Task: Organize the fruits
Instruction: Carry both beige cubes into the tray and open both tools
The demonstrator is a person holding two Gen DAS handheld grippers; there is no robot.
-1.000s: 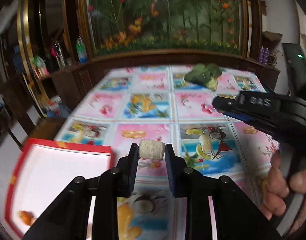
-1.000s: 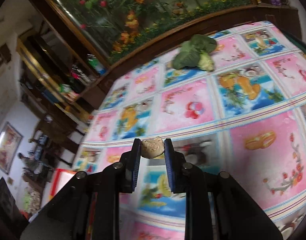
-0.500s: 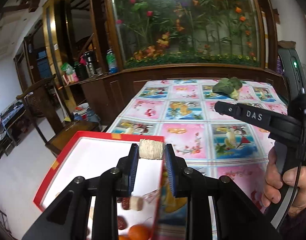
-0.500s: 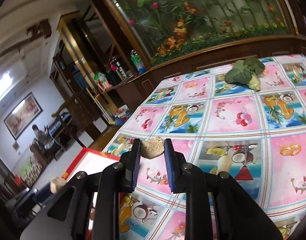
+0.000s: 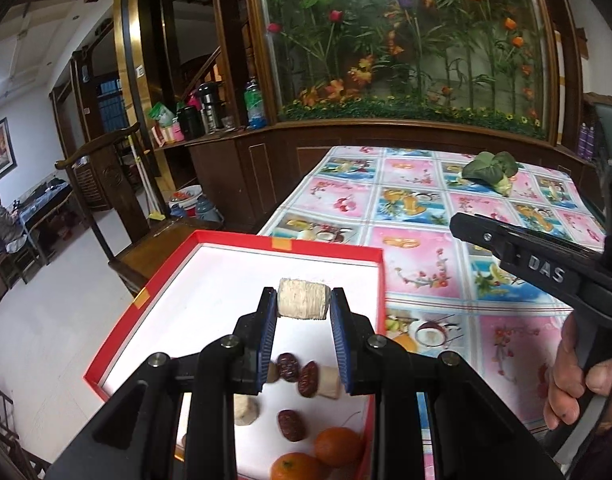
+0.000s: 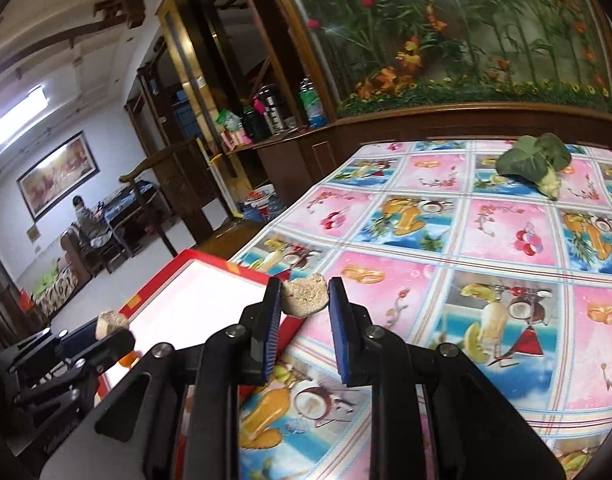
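My left gripper [image 5: 304, 306] is shut on a pale, ridged cylinder piece [image 5: 303, 304] and hangs over the red-rimmed white tray [image 5: 321, 250]. In the tray lie dark red dates [image 5: 288, 367], pale chunks [image 5: 329, 387] and two oranges [image 5: 337, 446]. My right gripper [image 6: 306, 300] is shut on a tan rough chunk [image 6: 306, 299], held over the tablecloth just right of the tray [image 6: 234, 270]. The left gripper [image 6: 114, 330] with its piece shows at the left of the right wrist view. The right gripper's body [image 5: 537, 272], held in a hand, shows on the right of the left wrist view.
A leafy green vegetable [image 5: 491, 170] [image 6: 535, 164] lies at the table's far end. The fruit-print tablecloth [image 6: 465, 280] covers the table. A wooden chair [image 5: 118, 184] and cabinet stand beyond the left edge. A person sits far off in the room [image 6: 84, 216].
Both grippers have swung left with their pieces still held. The left one has come over the tray, so the dates and oranges now show. The right one has rolled level and neared the tray's edge.
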